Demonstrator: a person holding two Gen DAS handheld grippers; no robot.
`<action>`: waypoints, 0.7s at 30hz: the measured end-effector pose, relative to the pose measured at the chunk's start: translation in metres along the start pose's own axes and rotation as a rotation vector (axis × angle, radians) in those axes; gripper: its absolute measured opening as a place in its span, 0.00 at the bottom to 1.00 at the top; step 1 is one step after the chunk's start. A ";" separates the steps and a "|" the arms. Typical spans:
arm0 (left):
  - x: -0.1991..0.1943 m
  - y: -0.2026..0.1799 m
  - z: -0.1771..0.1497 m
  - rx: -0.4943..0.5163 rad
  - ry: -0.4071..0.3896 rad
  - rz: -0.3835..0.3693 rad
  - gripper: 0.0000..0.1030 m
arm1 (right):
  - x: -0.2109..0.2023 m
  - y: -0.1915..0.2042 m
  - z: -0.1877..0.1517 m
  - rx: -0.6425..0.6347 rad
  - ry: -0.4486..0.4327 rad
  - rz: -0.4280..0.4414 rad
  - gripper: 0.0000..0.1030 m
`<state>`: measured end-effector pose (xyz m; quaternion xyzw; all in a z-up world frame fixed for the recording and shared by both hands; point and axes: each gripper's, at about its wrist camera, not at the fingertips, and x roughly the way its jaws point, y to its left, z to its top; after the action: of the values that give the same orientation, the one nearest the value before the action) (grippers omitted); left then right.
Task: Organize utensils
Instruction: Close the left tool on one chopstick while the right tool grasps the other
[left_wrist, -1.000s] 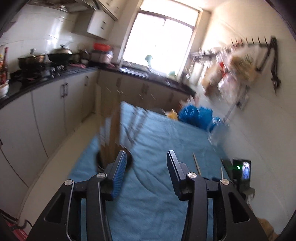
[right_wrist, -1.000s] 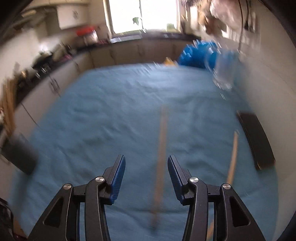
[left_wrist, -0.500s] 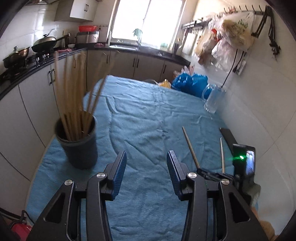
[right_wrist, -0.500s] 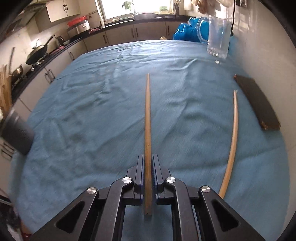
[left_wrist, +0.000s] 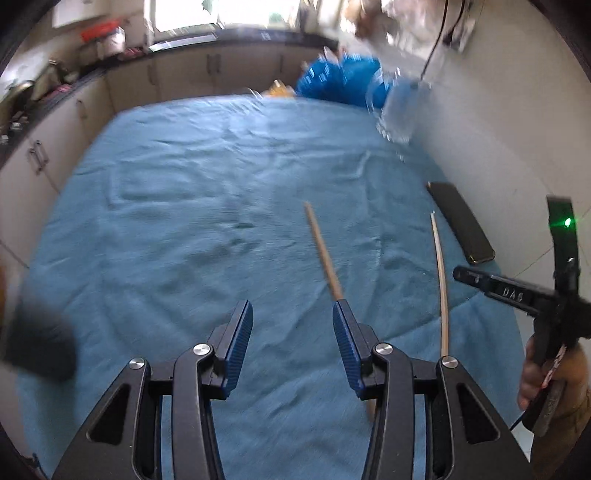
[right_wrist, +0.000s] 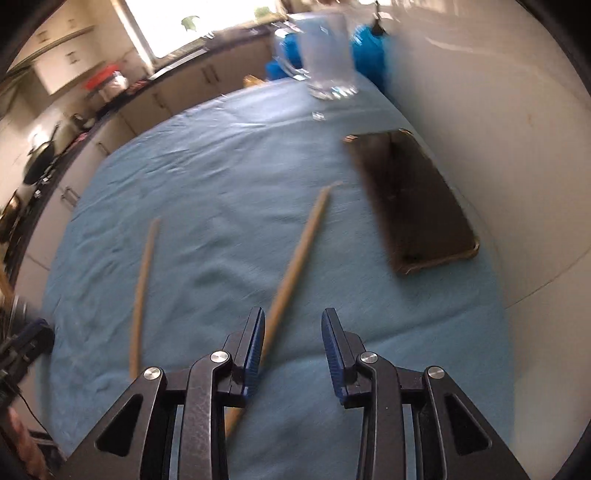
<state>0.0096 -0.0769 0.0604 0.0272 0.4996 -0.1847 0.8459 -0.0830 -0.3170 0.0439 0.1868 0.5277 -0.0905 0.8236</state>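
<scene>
Blue pads line both tongs, and both stand released with nothing between them. The left gripper (left_wrist: 292, 325) hovers over the cloth (left_wrist: 192, 206) with one chopstick (left_wrist: 325, 251) running under its right finger. The right gripper (right_wrist: 293, 334) hangs above the other chopstick (right_wrist: 295, 258), which passes beneath its left finger (whether touching cannot be told). Beside the wall lie a phone (right_wrist: 410, 203) and a glass jug (right_wrist: 328, 55).

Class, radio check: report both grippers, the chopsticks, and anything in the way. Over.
Left gripper open, empty. Right gripper open, empty. Two chopsticks, left one and right one, flat on the blue cloth. Phone beside them, glass jug beyond.
</scene>
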 end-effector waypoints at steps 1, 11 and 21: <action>0.011 -0.004 0.008 0.005 0.019 -0.001 0.42 | 0.005 -0.002 0.008 0.004 0.017 0.001 0.34; 0.090 -0.022 0.053 0.039 0.149 0.058 0.42 | 0.041 0.011 0.052 -0.024 0.086 -0.044 0.34; 0.106 -0.041 0.067 0.102 0.114 0.124 0.29 | 0.056 0.041 0.065 -0.150 0.082 -0.151 0.11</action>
<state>0.0977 -0.1611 0.0088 0.1114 0.5342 -0.1555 0.8235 0.0094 -0.3033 0.0264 0.0878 0.5788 -0.1049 0.8039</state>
